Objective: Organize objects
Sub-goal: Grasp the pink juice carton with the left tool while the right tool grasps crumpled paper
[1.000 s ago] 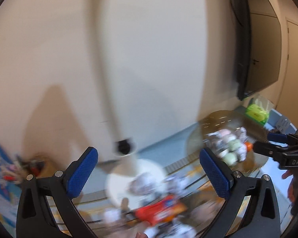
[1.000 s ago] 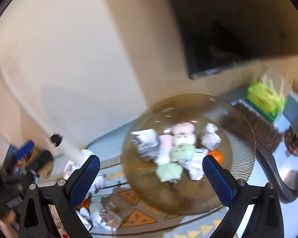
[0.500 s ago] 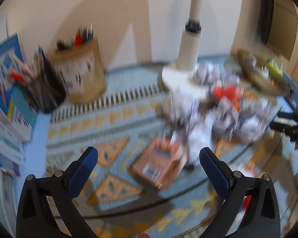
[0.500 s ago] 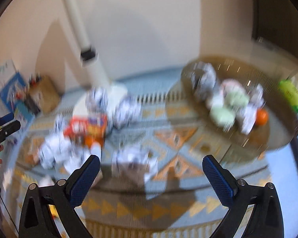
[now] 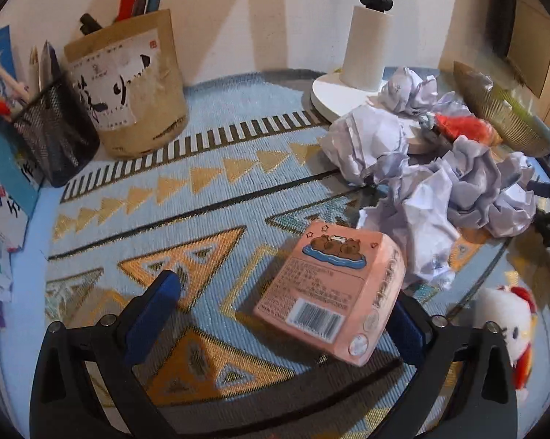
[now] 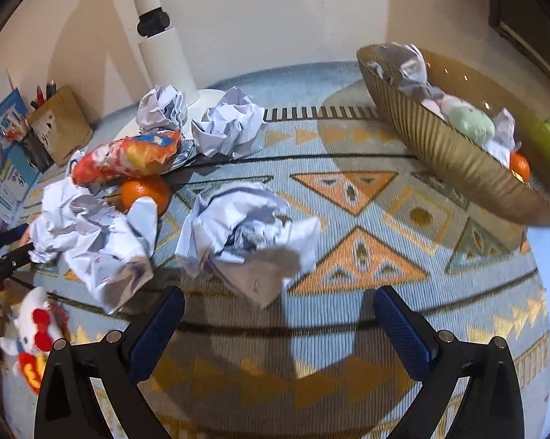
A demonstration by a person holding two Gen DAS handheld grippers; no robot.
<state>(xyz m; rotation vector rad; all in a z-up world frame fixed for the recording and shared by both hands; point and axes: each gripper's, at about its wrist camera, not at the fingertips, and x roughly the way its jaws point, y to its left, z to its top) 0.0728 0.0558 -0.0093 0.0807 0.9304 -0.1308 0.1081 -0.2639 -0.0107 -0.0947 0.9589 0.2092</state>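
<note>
Both tongs have swung down from the wall toward the desk (image 5: 216, 168). Left tongs (image 5: 278, 314) gape around the pink box (image 5: 333, 292) at 5 o'clock; right tongs (image 6: 278, 325) gape before crumpled paper (image 6: 249, 234). Next, likely close on each.

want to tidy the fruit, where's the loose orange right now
In the right wrist view, the round orange fruit sits left of centre on the patterned mat, tucked under the orange-red snack bag and against crumpled white paper.

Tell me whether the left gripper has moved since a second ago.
Yes. The left gripper has swung down from facing the wall: the white lamp base now sits high in its view, with the pink box between its open fingers.
</note>
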